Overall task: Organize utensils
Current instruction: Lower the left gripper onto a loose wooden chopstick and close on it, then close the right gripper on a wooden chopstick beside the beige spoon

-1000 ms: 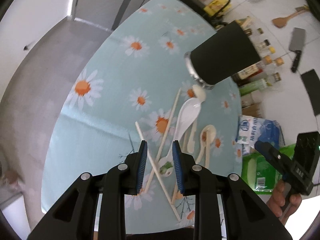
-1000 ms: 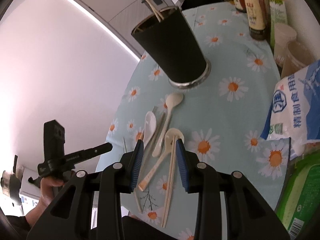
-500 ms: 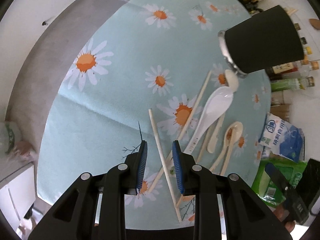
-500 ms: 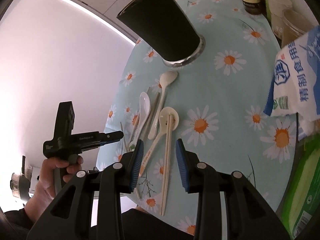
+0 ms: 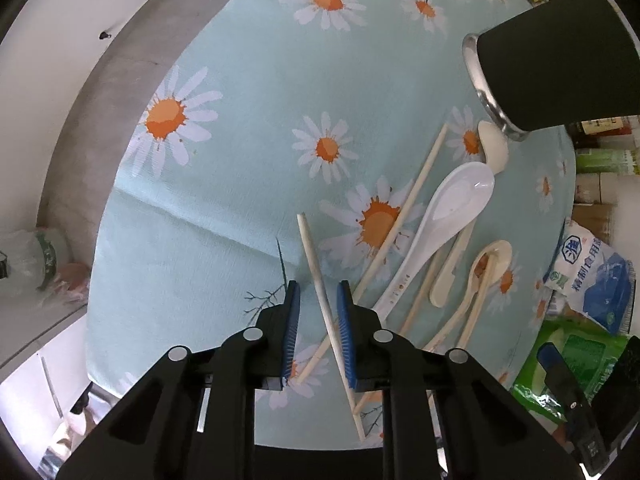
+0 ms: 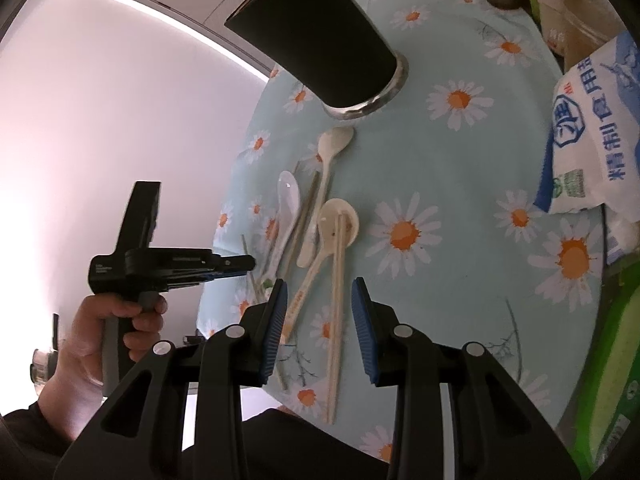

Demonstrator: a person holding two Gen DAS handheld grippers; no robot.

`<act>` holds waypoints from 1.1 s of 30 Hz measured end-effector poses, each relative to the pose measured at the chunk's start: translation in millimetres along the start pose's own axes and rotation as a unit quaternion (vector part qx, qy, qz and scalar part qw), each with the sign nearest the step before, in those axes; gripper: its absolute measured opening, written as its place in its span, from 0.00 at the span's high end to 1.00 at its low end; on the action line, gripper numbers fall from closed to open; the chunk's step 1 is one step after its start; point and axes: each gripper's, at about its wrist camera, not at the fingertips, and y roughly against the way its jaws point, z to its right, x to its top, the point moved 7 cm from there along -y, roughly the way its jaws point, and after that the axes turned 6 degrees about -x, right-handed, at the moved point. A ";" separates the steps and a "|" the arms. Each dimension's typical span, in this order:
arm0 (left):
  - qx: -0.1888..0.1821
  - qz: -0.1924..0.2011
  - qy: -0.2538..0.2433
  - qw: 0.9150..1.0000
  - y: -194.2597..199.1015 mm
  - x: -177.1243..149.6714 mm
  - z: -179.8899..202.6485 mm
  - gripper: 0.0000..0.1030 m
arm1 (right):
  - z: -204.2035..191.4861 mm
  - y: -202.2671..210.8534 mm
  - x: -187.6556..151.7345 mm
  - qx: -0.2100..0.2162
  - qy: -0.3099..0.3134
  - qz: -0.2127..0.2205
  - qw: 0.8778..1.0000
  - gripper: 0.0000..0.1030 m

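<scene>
Up at the far side of the worktop (image 5: 248, 92) stands the black cup (image 5: 560, 64), upright on its metal base; in the right wrist view two pale stick tips poke from its rim, though what else it holds cannot be seen. A blue-and-white bag (image 6: 588, 136) and a green packet (image 5: 576, 364) lie at the edge, both shut.

Loose on the daisy cloth near the cup's base are the utensils, their long axes mostly running from the cup toward the near edge. The white spoon (image 5: 444, 224) has its bowl toward the cup and its handle toward the left gripper (image 5: 316, 300). A cream spoon (image 6: 332, 160) lies with its bowl just beside the cup's base. A second cream spoon (image 6: 336, 224) has a chopstick (image 6: 338, 292) lying across its bowl. One chopstick (image 5: 320, 292) crosses another chopstick (image 5: 404, 216) at an angle, its far tip pointing away from the cup.

The left jaws have just been closing; that crossing chopstick runs between them, close to the right pad, yet a gap remains on the other side and no grip shows. The right gripper (image 6: 318, 300) hangs partly open above the spoon handle and chopstick, holding nothing. A hand (image 6: 108, 328) carries the left gripper.
</scene>
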 end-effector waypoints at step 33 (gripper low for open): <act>-0.074 0.033 -0.030 0.996 34.5 3.7 -0.7 0.97 | 6.2 -66.9 3.0 -0.070 -0.061 -0.122 0.988 0.71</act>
